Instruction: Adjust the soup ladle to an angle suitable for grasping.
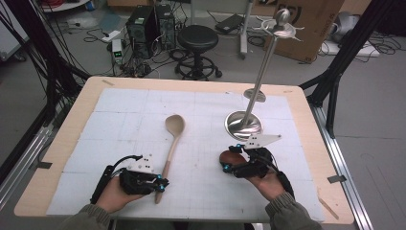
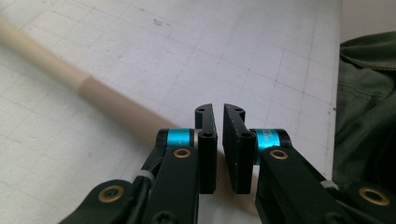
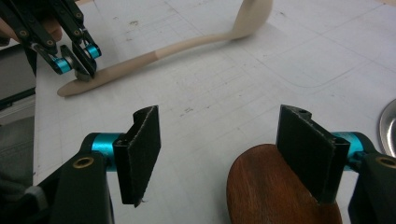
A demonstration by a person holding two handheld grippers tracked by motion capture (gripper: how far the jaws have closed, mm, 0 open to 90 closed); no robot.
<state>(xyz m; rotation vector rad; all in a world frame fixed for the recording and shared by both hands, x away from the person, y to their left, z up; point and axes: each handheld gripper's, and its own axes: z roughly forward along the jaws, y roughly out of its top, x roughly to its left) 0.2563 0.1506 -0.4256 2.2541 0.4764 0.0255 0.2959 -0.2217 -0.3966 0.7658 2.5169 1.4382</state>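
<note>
A pale wooden spoon [image 1: 173,139] lies on the white mat, bowl toward the far side, its handle end darker. My left gripper [image 1: 160,184] sits at that handle end. In the left gripper view its jaws [image 2: 218,109] stand almost together over the handle [image 2: 51,65], which runs beneath them. The right gripper view shows the left gripper [image 3: 84,70] with its tips down on the spoon [image 3: 187,44]. My right gripper [image 1: 230,159] is open [image 3: 219,114] over a dark brown wooden piece [image 3: 261,186], which lies partly under one jaw.
A shiny metal stand [image 1: 244,123] with a round base and a tall pole rises just beyond the right gripper; its base edge [image 3: 390,126] is close. The white gridded mat [image 1: 124,110] covers the wooden table. A stool and computer boxes stand on the floor behind.
</note>
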